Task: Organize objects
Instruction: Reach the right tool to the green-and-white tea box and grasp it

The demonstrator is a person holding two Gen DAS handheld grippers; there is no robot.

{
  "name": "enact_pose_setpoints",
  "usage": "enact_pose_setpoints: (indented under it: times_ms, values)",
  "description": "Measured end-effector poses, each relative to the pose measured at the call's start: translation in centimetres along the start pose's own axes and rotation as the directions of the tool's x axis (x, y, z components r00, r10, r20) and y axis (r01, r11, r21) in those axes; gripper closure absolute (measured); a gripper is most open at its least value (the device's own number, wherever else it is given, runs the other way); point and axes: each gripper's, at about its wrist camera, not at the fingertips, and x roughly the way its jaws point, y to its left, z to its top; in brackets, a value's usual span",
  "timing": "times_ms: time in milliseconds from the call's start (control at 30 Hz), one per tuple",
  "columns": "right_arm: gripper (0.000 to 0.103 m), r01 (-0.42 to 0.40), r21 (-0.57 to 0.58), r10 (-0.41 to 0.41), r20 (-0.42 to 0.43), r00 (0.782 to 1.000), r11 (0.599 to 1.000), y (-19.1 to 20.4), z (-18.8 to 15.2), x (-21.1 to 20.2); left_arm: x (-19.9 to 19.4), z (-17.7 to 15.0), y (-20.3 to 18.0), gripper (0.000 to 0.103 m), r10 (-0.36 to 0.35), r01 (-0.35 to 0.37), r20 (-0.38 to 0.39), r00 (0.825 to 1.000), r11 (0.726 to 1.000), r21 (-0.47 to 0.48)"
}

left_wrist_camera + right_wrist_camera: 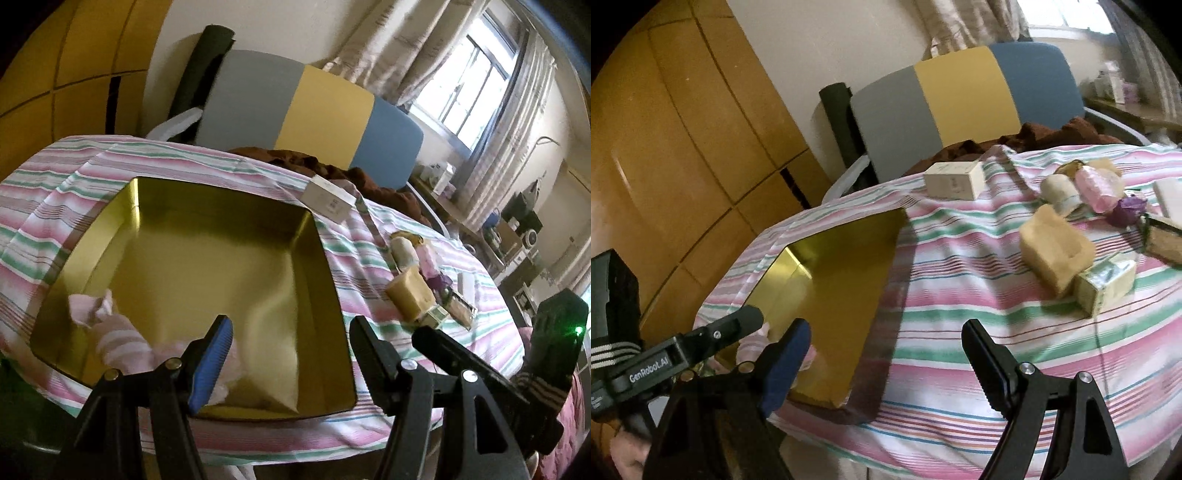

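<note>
Gold tin (pixel 207 258) holding pink cloth (pixel 122 343), possibly socks, clearest from left wrist, both grippers' fingers spread, empty.

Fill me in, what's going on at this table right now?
A person is tidying loose items into a gold tin on the striped cloth. Pink-striped fabric already lies in the tin's near corner. Both the left gripper and the right gripper are open and empty. A white box, a tan foam block and other small bits still sit out on the cloth.
</note>
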Motion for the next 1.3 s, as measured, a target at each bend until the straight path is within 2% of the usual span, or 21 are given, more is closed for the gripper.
enact_pose_setpoints:
  times_ms: [233, 333, 400, 500, 600, 733, 900, 1067, 1233, 1267, 1300]
  values:
    - [0.018, 0.042, 0.018, -0.042, 0.011, 0.999, 0.999, -2.4, 0.4, -1.0, 0.9, -0.4, -2.8, 0.036, -0.041, 0.044, -0.040, 0.998, 0.996, 0.078]
    - [0.017, 0.077, 0.003, -0.077, 0.021, 0.997, 0.997, -4.3, 0.5, -1.5, 1.6, -0.4, -4.5, 0.036, -0.076, 0.084, -0.077, 0.994, 0.989, 0.120]
    - [0.013, 0.136, 0.010, -0.136, 0.031, 0.990, 0.991, -6.3, 0.5, -1.9, 2.2, -0.2, -5.6, 0.036, -0.084, 0.098, -0.098, 0.992, 0.985, 0.142]
    - [0.013, 0.214, 0.060, -0.216, 0.034, 0.976, 0.975, -9.4, 0.6, -2.9, 2.9, -0.3, -7.6, 0.036, -0.112, 0.132, -0.116, 0.987, 0.974, 0.182]
    - [0.013, 0.258, 0.144, -0.265, 0.032, 0.964, 0.956, -12.9, 0.5, -4.1, 3.7, -0.7, -9.4, 0.036, -0.143, 0.169, -0.143, 0.979, 0.966, 0.194]
    - [0.010, 0.305, 0.150, -0.314, 0.040, 0.949, 0.941, -15.3, 0.3, -5.0, 4.8, -1.3, -11.2, 0.036, -0.157, 0.192, -0.175, 0.972, 0.959, 0.206]
    - [0.002, 0.285, 0.077, -0.288, 0.030, 0.957, 0.955, -15.8, 0.9, -3.9, 5.8, -1.6, -12.3, 0.036, -0.149, 0.191, -0.200, 0.968, 0.959, 0.208]
    - [0.002, 0.280, -0.065, -0.279, 0.032, 0.960, 0.958, -15.0, 2.1, -1.3, 6.4, -1.4, -12.5, 0.036, -0.135, 0.177, -0.206, 0.969, 0.963, 0.201]
    - [0.003, 0.286, -0.093, -0.286, 0.013, 0.958, 0.954, -16.7, 3.2, 1.0, 6.8, -1.0, -13.2, 0.036, -0.124, 0.172, -0.207, 0.971, 0.958, 0.230]
    - [0.008, 0.279, -0.103, -0.280, 0.006, 0.960, 0.955, -17.0, 3.3, 1.3, 7.1, -0.9, -13.5, 0.036, -0.121, 0.170, -0.207, 0.971, 0.956, 0.238]
    - [0.021, 0.274, -0.116, -0.276, -0.003, 0.961, 0.955, -17.3, 3.5, 1.6, 7.3, -0.8, -13.6, 0.036, -0.118, 0.168, -0.208, 0.971, 0.956, 0.242]
